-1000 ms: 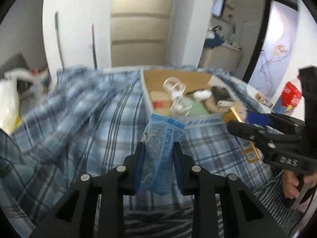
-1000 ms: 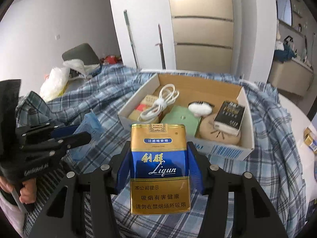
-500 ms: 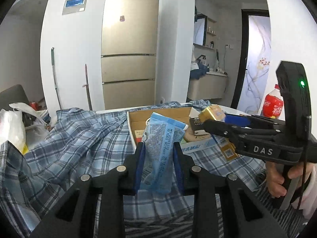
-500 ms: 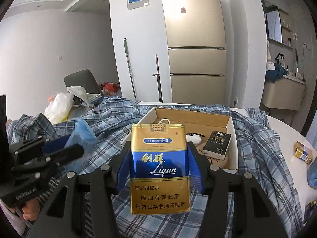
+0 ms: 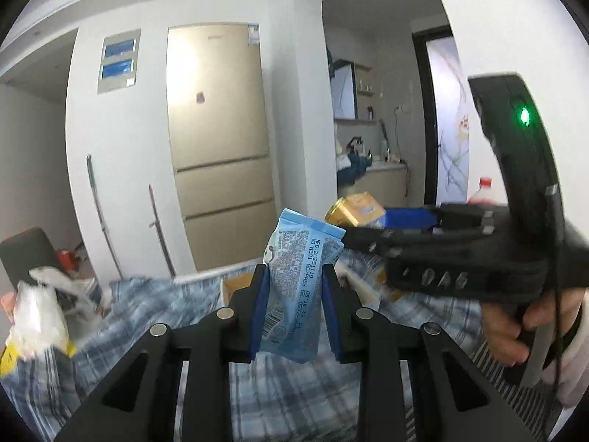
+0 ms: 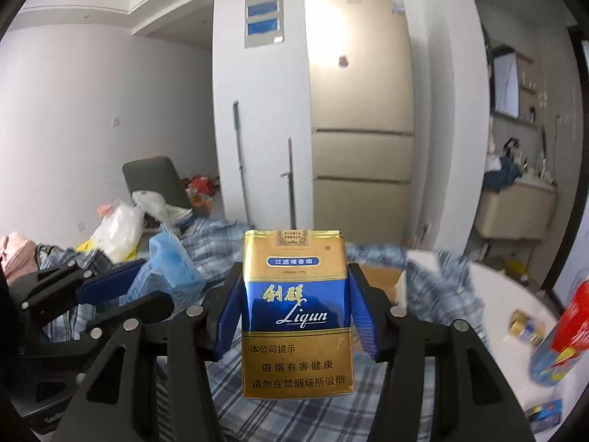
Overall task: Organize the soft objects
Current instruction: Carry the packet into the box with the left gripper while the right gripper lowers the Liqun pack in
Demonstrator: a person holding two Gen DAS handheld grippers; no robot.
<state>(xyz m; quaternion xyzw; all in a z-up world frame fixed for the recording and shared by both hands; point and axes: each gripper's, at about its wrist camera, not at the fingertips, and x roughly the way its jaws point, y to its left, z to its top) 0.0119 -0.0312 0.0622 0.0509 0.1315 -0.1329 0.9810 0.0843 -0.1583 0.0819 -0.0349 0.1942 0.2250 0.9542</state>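
A blue plaid cloth (image 6: 434, 294) covers the table, and the cardboard box (image 5: 237, 281) on it shows only as a blurred edge, its contents hidden. The right gripper (image 6: 296, 309) clamps a gold-and-blue cigarette pack (image 6: 296, 313) upright above the cloth. The left gripper (image 5: 292, 304) pinches a light-blue packet (image 5: 294, 291) upright beside it.

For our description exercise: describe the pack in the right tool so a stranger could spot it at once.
Start at the tall beige fridge; below it, over the plaid cloth, the right tool is shut on an upright pack. Gold with a blue band, unlike the pale blue packet beside it.
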